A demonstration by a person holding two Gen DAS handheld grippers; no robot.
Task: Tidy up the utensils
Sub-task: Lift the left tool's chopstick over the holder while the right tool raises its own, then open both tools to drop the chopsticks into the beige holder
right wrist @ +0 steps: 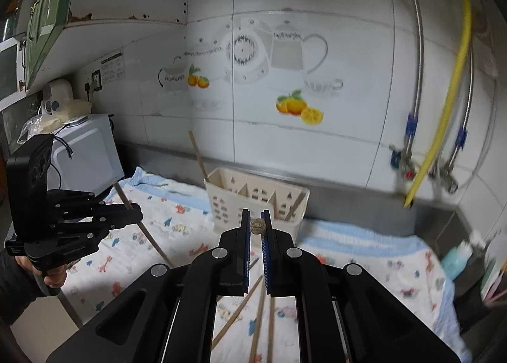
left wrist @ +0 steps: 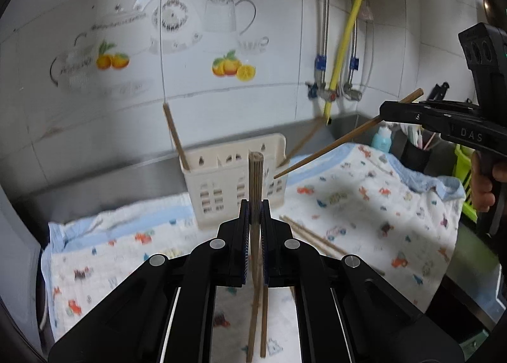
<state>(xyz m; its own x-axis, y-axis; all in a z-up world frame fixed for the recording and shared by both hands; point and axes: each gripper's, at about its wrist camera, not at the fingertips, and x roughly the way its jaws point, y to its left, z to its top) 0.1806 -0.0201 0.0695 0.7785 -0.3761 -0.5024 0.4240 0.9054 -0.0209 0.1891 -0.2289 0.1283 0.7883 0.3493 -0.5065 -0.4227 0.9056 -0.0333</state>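
Your right gripper [left wrist: 385, 111], fingers clamping a chopstick [left wrist: 332, 144] at frame right, points its tip down-left at the rack [left wrist: 234, 185], nearer than your left gripper [left wrist: 254, 214] gripping another.

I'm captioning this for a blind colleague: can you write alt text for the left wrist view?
The left gripper is shut on an upright chopstick in front of a cream utensil basket on a patterned cloth. At right, the right gripper holds another chopstick slanting toward the basket; more chopsticks lie on the cloth.
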